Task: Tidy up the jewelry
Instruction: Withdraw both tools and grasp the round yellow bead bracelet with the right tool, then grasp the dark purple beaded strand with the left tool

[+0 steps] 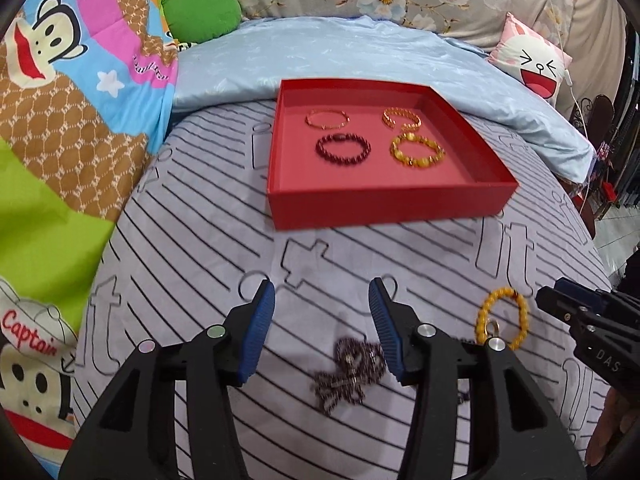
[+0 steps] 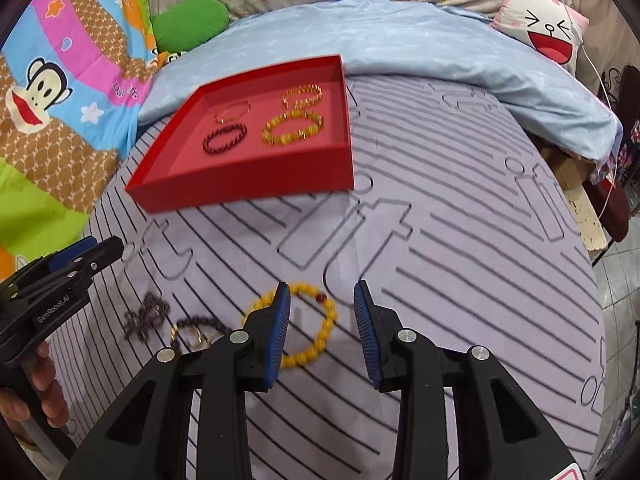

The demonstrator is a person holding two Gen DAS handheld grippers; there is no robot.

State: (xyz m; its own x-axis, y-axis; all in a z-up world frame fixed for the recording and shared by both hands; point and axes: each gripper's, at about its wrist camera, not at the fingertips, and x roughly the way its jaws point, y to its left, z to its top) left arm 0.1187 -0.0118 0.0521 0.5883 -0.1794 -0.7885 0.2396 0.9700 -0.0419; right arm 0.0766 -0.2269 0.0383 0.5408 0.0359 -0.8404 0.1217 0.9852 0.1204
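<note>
Left claw gapes wide, empty, over a dark tangled chain; right claw spreads open, empty, above a yellow bead bracelet on the striped bed; the red tray holds four bracelets: yellow-gold beaded, dark red beaded, gold chain, thin gold bangle; only the right view shows a small ring beside dark beads.

Left gripper level, jaws spread wide, nothing between them; right gripper alongside on its right, jaws parted too, each held from below by a bare hand
</note>
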